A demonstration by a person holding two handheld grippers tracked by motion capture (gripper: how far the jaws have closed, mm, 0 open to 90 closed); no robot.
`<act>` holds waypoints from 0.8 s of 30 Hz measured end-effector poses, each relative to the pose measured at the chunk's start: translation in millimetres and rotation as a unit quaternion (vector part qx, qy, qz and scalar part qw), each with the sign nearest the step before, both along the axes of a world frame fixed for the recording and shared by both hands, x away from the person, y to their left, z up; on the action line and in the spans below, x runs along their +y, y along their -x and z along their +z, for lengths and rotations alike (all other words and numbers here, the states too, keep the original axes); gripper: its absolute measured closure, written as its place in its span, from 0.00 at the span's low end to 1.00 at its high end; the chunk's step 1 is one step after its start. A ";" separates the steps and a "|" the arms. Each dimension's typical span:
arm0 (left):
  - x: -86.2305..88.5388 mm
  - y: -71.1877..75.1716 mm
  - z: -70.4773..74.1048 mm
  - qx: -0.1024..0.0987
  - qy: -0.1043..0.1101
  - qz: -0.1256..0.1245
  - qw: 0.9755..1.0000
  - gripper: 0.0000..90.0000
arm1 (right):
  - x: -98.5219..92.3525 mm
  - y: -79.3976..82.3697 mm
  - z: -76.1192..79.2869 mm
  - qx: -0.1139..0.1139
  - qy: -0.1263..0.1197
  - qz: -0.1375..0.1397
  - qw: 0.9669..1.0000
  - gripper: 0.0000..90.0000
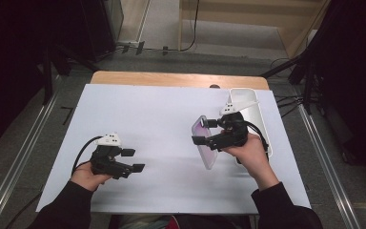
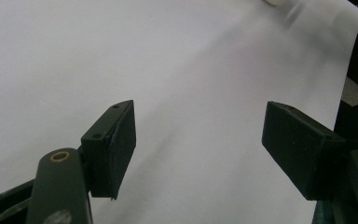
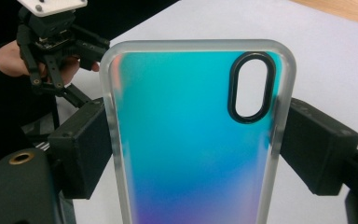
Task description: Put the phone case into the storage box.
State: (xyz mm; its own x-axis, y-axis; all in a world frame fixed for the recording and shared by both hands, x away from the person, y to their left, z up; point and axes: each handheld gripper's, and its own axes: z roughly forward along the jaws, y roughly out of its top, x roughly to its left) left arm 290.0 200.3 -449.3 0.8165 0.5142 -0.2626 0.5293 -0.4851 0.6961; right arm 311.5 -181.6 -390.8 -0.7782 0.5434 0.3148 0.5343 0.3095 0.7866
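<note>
The right hand-held gripper clamps a phone case by its long edges, raised over the worktop's right side; light, springy and slick, it likely wants a mid-side grip; the left hand-held gripper stands open and empty.

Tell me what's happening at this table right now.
A person holds a gripper in each hand over a white sheet on the table. The right gripper is clamped across a phone case with a blue-to-purple back, lifted beside a white tray. The left gripper is open, with nothing between its pads.
</note>
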 end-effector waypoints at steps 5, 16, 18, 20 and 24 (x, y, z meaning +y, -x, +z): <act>4.8 -0.2 -1.2 0.003 0.001 0.007 1.000 0.28 | -3.1 1.4 2.6 -0.014 0.005 -0.006 1.000 0.17; 13.8 2.1 -2.3 0.002 -0.018 0.025 1.000 0.28 | -13.0 0.3 8.2 -0.016 0.002 -0.034 0.999 0.17; 15.1 1.9 -2.6 0.002 -0.019 0.028 0.999 0.28 | -15.6 0.7 9.6 -0.014 0.003 -0.040 0.999 0.17; 15.8 1.7 -3.1 0.003 -0.023 0.031 0.999 0.28 | -17.8 0.6 10.7 -0.016 0.003 -0.046 0.999 0.17; 16.3 0.7 -4.1 0.005 -0.023 0.035 0.999 0.28 | -21.9 0.5 12.8 -0.018 0.003 -0.055 0.998 0.17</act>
State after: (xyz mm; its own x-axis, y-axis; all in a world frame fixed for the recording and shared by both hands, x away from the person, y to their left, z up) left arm 289.3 216.6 -453.4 0.7757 0.5812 -0.2458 0.5701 -0.4784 0.6680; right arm 311.0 -203.5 -378.0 -0.7245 0.6274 0.2854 0.5374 0.2549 0.8039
